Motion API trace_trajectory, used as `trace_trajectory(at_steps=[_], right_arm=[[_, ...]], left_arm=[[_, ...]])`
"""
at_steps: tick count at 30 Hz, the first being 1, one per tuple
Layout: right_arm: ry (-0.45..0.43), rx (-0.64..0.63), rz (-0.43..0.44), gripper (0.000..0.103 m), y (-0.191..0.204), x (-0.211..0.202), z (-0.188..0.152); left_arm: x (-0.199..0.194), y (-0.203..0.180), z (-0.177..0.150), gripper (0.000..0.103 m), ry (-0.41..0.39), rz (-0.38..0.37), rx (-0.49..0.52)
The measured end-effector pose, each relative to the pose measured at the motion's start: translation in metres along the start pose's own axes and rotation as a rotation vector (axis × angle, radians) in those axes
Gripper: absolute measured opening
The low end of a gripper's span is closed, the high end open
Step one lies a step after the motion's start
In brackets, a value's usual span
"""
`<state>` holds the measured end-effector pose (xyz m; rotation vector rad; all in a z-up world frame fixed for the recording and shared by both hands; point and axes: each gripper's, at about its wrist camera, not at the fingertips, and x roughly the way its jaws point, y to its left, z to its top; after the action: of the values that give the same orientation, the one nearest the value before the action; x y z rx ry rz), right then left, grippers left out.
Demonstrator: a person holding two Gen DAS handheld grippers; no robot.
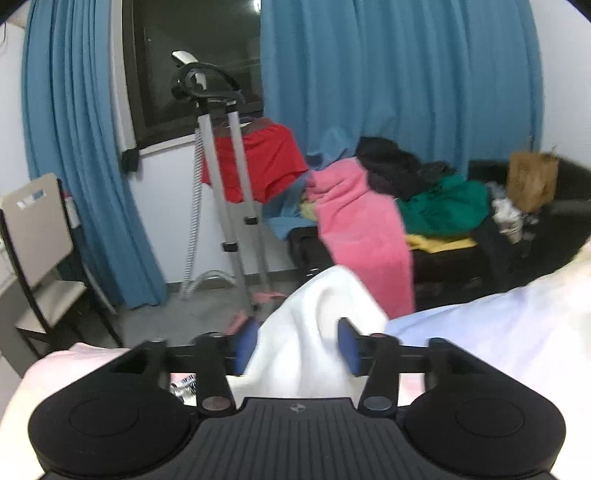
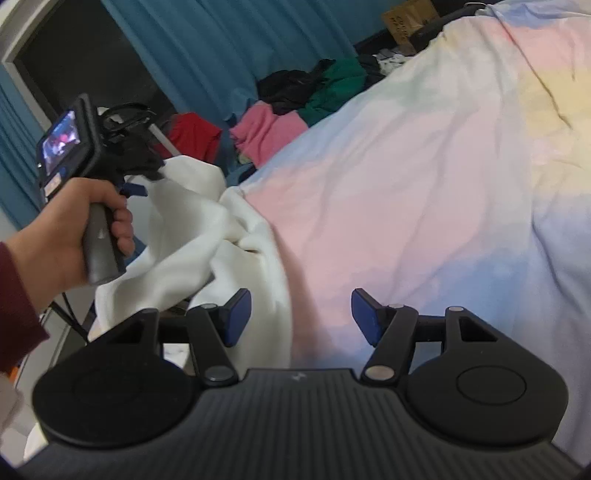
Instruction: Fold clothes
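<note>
My left tool [image 1: 297, 341] is spread, with the white garment [image 1: 314, 325] bunched between its fingers at lower centre. My right tool [image 2: 301, 317] hangs released over the pastel bedsheet [image 2: 424, 184], the garment's edge by its left finger.

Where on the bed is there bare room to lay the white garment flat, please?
The pastel bedspread is bare from the white garment at its near edge up towards the cardboard box. Crowded: the heap beyond the far edge, with the pink cloth, green cloth and dark clothes.
</note>
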<state>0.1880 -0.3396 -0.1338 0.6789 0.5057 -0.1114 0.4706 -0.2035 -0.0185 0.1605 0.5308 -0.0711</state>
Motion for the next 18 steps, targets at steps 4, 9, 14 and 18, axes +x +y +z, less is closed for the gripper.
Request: trace_trajectory(at_steps=[4,9,14,18], right_arm=[[-0.005,-0.007,0.016,0.063,0.001,-0.002,0.002],[-0.021,-0.01,0.043,0.063,0.003,-0.01,0.003],[-0.009,-0.038,0.059,0.063,0.011,-0.016,0.003],[0.005,-0.008,0.077,0.058,0.011,-0.022,0.01]], left_arm=[[-0.077,0.026,-0.018,0.079,-0.038,-0.072,0.005],[-0.187,0.06,-0.062,0.082,-0.098,-0.131,-0.002],[-0.281,0.104,-0.141,0.082,-0.072,-0.123,-0.115],[-0.332,0.14,-0.199,0.083,-0.058,-0.106,-0.227]])
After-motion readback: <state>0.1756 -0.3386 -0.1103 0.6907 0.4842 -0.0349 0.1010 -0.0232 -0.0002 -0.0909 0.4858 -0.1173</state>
